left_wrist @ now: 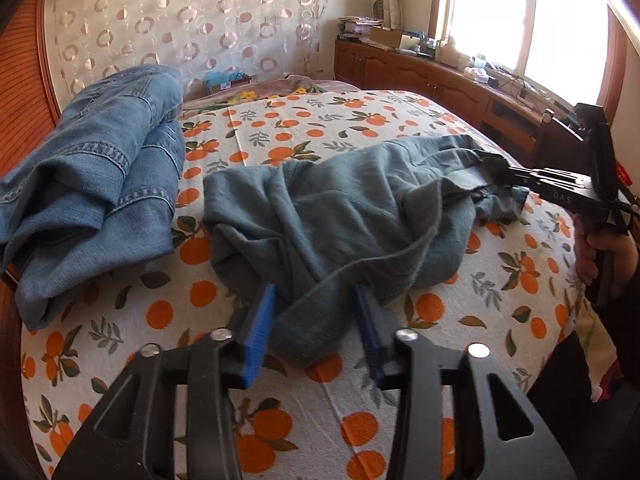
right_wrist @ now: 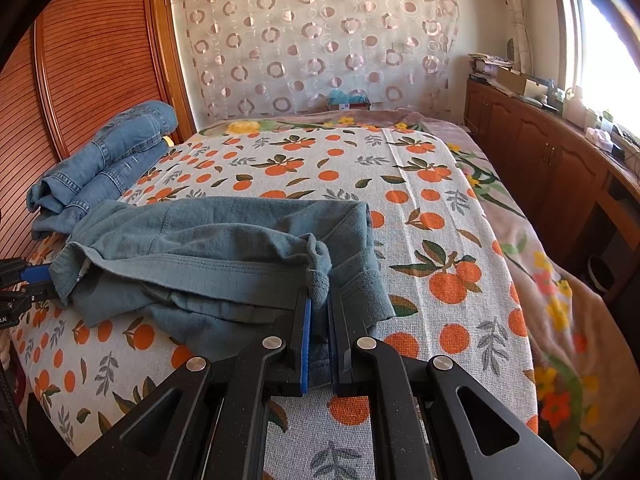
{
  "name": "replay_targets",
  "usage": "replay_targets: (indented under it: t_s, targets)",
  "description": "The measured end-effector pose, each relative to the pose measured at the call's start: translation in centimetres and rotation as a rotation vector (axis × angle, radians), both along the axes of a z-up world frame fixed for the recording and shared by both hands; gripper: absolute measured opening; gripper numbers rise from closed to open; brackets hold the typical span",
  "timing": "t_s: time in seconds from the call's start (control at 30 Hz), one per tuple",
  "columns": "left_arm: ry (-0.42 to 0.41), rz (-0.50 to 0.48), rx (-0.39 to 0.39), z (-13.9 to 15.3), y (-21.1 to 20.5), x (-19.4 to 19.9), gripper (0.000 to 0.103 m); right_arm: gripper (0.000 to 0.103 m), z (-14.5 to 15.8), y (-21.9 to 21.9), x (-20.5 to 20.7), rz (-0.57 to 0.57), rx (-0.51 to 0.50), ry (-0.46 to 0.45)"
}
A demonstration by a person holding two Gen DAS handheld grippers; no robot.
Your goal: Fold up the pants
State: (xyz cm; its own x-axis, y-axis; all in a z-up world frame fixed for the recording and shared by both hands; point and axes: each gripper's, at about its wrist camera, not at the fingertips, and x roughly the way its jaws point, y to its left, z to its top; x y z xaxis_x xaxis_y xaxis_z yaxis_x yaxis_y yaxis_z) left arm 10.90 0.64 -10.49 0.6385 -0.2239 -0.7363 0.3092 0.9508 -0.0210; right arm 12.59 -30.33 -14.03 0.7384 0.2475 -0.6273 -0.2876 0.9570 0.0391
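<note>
Bed (right_wrist: 420,240) with orange-print cover, grey-green pants (left_wrist: 340,216) crumpled at its middle, left gripper (left_wrist: 316,320) released astride a fold, right gripper (right_wrist: 318,320) clenched on pants' edge, folded jeans (left_wrist: 96,184) beside wooden headboard (right_wrist: 100,60), circle-pattern curtain (right_wrist: 320,40), bright window (left_wrist: 532,20).

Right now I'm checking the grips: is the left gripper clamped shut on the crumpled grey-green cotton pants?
No: the left gripper stands open, its blue pads apart on either side of the crumpled grey-green cotton pants.
</note>
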Motion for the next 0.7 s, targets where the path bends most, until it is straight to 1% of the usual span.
replay_targets:
  t_s: [0.1,0.2,0.23,0.27,0.33,0.4,0.5,0.6,0.63,0.67,0.7]
  targets:
    - [0.02,-0.021,0.016,-0.4,-0.2,0.7,0.05,0.007,0.0,0.0,0.0,-0.002,0.001,0.0]
    - [0.02,-0.041,0.026,-0.6,-0.5,0.5,0.05,0.007,0.0,-0.1,0.0,-0.002,0.0,-0.002]
    - [0.018,-0.042,0.031,-0.6,-0.6,0.3,0.047,0.007,-0.1,-0.1,0.0,-0.001,0.0,-0.002]
    - [0.017,-0.043,0.031,-0.7,-0.6,0.1,0.041,0.007,-0.1,-0.1,0.0,-0.001,0.001,-0.001]
    - [0.018,-0.049,0.021,-0.7,-0.5,-0.4,0.036,0.007,-0.1,-0.1,0.0,-0.001,0.001,-0.001]
    - [0.022,-0.059,0.013,-0.6,-0.2,-1.1,0.028,0.007,-0.1,-0.1,0.0,-0.002,0.001,-0.002]
    - [0.028,-0.065,0.013,-0.7,0.0,-1.7,0.026,0.007,-0.1,-0.1,0.0,-0.002,0.001,-0.001]
    - [0.019,-0.067,0.01,-0.6,0.2,-2.3,0.02,0.007,-0.1,-0.2,0.0,-0.002,0.001,-0.001]
    - [0.015,-0.067,0.003,-0.4,0.2,-2.5,0.015,0.007,-0.1,-0.2,0.0,-0.002,0.001,-0.002]
    - [0.005,-0.063,-0.007,-0.1,0.3,-2.7,0.013,0.007,-0.1,-0.2,0.0,-0.002,0.001,-0.002]
    - [-0.022,-0.048,-0.02,0.4,0.5,-3.1,0.012,0.007,-0.1,-0.2,0.0,-0.002,0.001,-0.002]
